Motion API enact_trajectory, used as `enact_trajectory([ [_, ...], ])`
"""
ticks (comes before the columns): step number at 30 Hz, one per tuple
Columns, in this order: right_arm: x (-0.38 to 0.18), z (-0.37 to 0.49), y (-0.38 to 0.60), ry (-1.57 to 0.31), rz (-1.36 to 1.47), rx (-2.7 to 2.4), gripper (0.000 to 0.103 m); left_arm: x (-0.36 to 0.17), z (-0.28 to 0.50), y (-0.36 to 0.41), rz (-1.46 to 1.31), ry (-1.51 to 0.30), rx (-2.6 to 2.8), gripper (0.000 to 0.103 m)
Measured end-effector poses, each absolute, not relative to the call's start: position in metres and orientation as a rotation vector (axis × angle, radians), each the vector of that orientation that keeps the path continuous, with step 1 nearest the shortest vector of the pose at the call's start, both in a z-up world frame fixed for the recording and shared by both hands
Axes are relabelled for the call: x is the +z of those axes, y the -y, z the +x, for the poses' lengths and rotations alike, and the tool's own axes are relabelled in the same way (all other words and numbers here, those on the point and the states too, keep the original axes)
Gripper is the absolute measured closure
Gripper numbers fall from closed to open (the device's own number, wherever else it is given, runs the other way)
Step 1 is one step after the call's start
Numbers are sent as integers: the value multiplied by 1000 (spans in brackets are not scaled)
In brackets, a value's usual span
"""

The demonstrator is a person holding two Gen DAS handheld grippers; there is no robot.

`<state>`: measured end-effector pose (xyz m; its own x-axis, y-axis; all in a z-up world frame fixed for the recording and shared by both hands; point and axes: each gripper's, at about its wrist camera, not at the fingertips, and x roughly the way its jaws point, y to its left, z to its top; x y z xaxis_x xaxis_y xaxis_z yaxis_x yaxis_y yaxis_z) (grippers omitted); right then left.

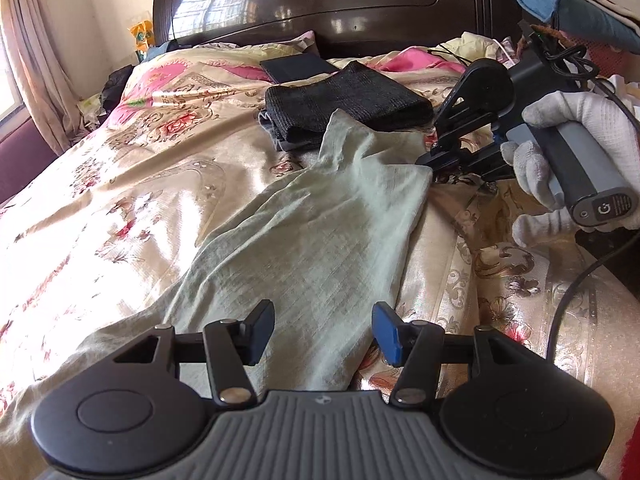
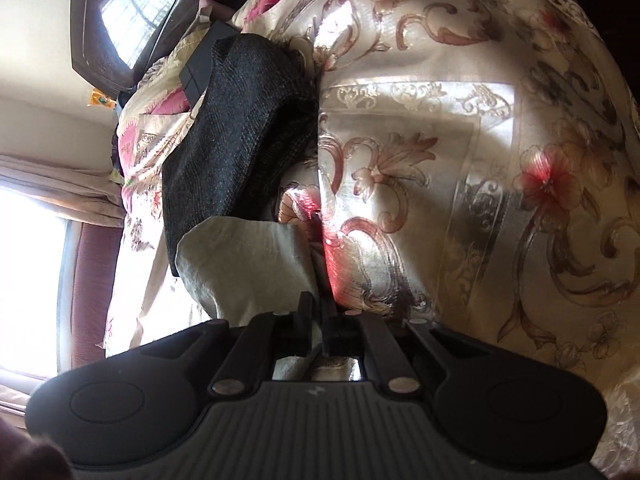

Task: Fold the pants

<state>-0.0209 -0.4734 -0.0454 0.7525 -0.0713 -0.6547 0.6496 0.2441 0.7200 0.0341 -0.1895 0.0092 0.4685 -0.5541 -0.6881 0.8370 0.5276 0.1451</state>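
while the pale green cotton pants (image 1: 304, 216) lie on the floral satin bed cover (image 1: 120, 184), the right gripper (image 1: 430, 162) pinches their 3 o'clock edge; left gripper (image 1: 324, 330) fingers gape wide, empty, above them.

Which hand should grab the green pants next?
Left. The left gripper is open over the near end of the pale green pants, while the right gripper is already shut on the far edge.
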Motion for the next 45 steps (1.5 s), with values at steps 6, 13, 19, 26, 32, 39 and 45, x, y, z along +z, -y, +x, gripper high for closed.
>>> enact_trajectory([
  [6, -27, -14, 480, -592, 1126, -546, 84, 6, 38, 180, 487, -634, -889, 35],
  [13, -23, 2, 476, -639, 1100, -506, 48, 2, 39, 175, 472, -644, -880, 35],
  [19, -29, 19, 474, -662, 1097, -489, 21, -1, 45, 174, 445, -671, -883, 35],
  [26, -38, 12, 473, -586, 1157, -387, 59, 2, 41, 174, 466, -651, -880, 34],
  [32, -76, -3, 486, -481, 1391, -251, 83, 0, 39, 183, 544, -641, -875, 34],
  [39, -55, -19, 487, -525, 1252, -340, 78, -1, 39, 194, 580, -648, -900, 34],
  [45, -67, 0, 482, -477, 1228, -315, 68, 2, 37, 200, 577, -650, -910, 34],
])
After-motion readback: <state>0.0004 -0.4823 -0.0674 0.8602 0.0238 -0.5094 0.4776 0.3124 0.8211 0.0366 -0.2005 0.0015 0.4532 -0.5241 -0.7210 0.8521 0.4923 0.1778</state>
